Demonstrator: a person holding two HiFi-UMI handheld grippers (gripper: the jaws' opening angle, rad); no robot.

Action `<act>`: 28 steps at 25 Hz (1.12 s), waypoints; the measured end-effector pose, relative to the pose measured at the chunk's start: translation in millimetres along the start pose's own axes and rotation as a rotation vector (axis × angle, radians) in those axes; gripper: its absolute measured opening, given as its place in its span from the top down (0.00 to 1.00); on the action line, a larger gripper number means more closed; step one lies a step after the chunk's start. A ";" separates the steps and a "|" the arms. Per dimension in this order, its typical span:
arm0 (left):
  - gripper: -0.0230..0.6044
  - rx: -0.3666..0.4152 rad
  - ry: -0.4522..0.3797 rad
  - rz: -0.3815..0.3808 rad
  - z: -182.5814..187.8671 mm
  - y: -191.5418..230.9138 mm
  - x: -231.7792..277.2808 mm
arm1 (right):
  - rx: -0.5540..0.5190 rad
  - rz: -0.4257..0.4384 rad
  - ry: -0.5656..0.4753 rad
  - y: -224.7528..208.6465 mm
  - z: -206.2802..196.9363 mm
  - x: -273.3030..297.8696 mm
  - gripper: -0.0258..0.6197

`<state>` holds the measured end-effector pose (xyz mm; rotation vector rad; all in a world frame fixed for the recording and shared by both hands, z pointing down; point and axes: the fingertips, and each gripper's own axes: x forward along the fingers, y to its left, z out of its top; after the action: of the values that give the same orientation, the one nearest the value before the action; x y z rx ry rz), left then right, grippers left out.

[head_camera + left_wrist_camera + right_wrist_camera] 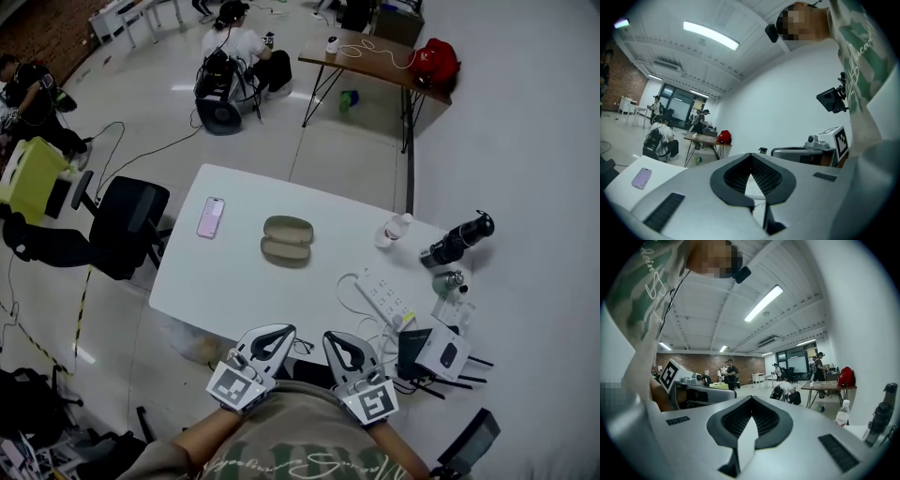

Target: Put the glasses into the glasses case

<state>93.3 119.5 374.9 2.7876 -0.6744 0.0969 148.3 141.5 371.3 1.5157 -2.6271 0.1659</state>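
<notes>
Head view: at six o'clock, left gripper (279,332) and right gripper (333,337) are held closed, empty; the open glasses case (287,240) could be knocked shut by a low reach.
</notes>
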 end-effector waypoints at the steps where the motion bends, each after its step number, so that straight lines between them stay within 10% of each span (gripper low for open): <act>1: 0.95 0.003 0.002 -0.018 0.4 0.6 1.7 | 0.021 -0.008 0.006 0.5 -0.1 -0.5 0.94; 7: 0.95 0.026 -0.022 -0.110 15.2 6.7 5.5 | 0.043 -0.061 -0.001 -0.4 4.3 4.7 0.94; 28: 0.95 -0.004 -0.016 -0.081 2.1 47.9 -30.0 | 0.101 -0.039 0.116 20.6 -14.7 46.8 0.94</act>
<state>44.7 91.1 380.8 2.8102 -0.5644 0.0574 107.7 113.8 391.7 1.5364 -2.5323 0.3761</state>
